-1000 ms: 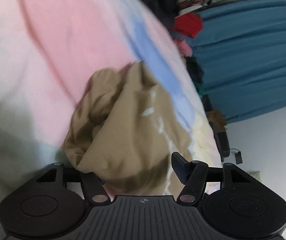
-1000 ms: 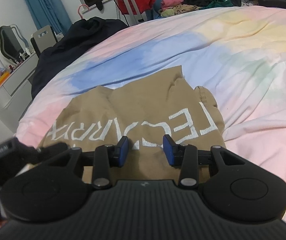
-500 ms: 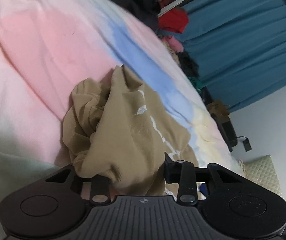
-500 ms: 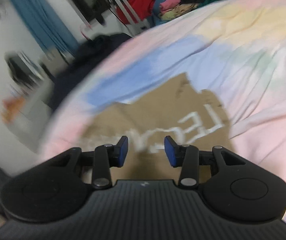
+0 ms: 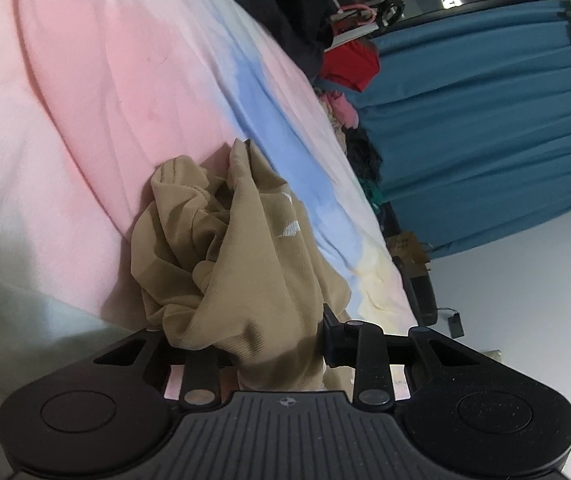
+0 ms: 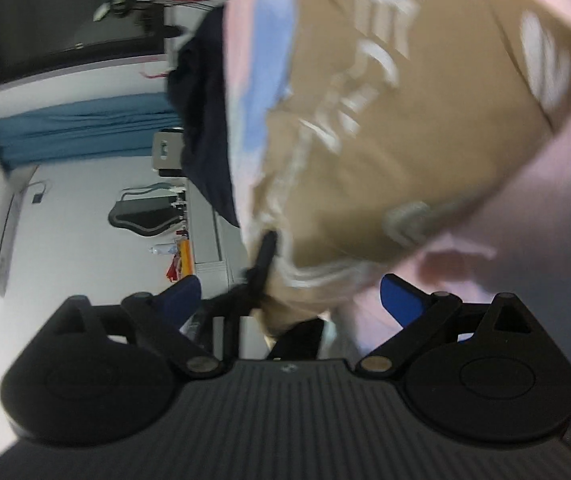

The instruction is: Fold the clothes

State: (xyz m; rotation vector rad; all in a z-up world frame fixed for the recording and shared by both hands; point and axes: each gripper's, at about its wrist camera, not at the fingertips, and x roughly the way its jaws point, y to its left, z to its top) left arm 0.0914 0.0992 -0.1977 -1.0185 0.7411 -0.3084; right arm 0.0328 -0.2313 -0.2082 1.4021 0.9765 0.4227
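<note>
Pastel bedding (image 5: 85, 92) in pink, blue and pale yellow is spreading out under everything, and this bed is serving as the work surface. Closest to the lens, the left gripper (image 5: 269, 344) is clamping a thick bunch of a tan shirt (image 5: 245, 264), cloth filling the gap between its fingers and spilling over the left one. From that pinch the shirt is trailing away in a crumpled heap across the pink patch, a bit of white print showing on one fold.

Over on the right wrist view, things are blurring and the picture is rolling sideways. The right gripper (image 6: 289, 300) is hanging with its blue-padded fingers (image 6: 401, 300) spread wide, nothing between them, just short of the shirt's (image 6: 385, 128) near edge, white lettering running across the fabric. A dark shape is poking in beside that edge; I cannot tell what it is.

Farther back, dark clothes (image 5: 285, 4) are piling at the bed's far side, a red garment (image 5: 349, 64) is hanging, and blue curtains (image 5: 481, 120) are closing off the room.
</note>
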